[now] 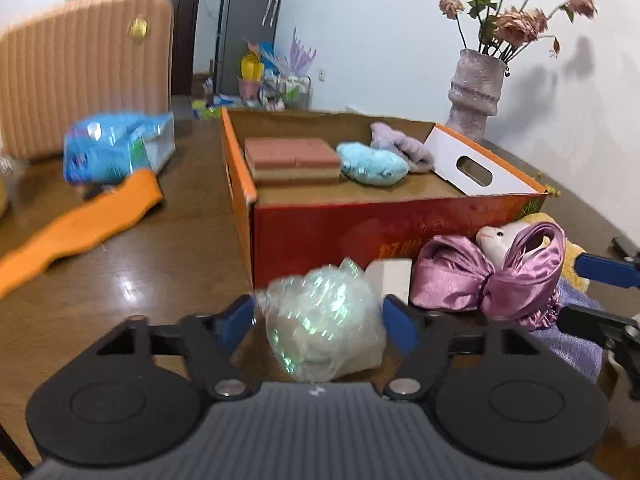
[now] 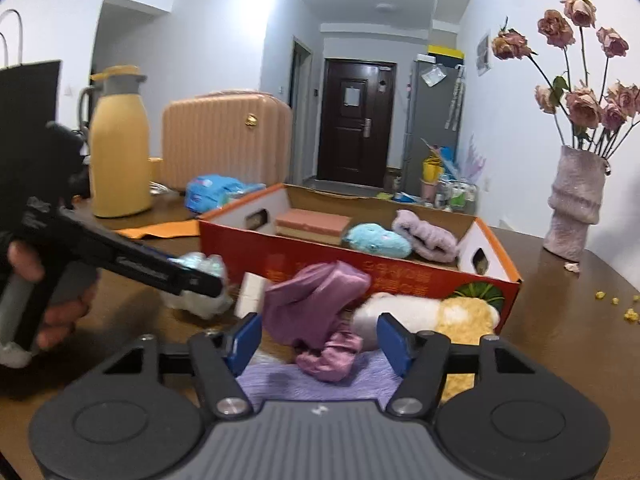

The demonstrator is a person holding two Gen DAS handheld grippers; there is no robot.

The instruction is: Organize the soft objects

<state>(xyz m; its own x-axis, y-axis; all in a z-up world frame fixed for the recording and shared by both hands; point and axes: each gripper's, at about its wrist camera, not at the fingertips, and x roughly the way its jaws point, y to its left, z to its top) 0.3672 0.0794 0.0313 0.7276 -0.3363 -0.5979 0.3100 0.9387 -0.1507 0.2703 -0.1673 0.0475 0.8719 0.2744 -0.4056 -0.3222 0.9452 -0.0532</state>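
1. Left wrist view: the orange box (image 1: 360, 232) on my worktop (image 1: 180, 248) holds one pink sponge block (image 1: 292, 158), one blue plush (image 1: 372, 164) and one lilac cloth (image 1: 400, 146)
2. My left hand-held gripper (image 1: 320, 316) is clamped on the shiny wrapped bundle (image 1: 324, 324), just before the box
3. My right hand-held gripper (image 2: 318, 336) stands apart around the purple satin bow (image 2: 316, 304), pads not touching

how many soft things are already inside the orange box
3: a pink-topped sponge at the left, a blue plush in the middle, a lilac fluffy item behind it. The box near wall may hide more.

Dim indoor light — glare on table (image 1: 132, 280), motion blur left, fisheye edges.
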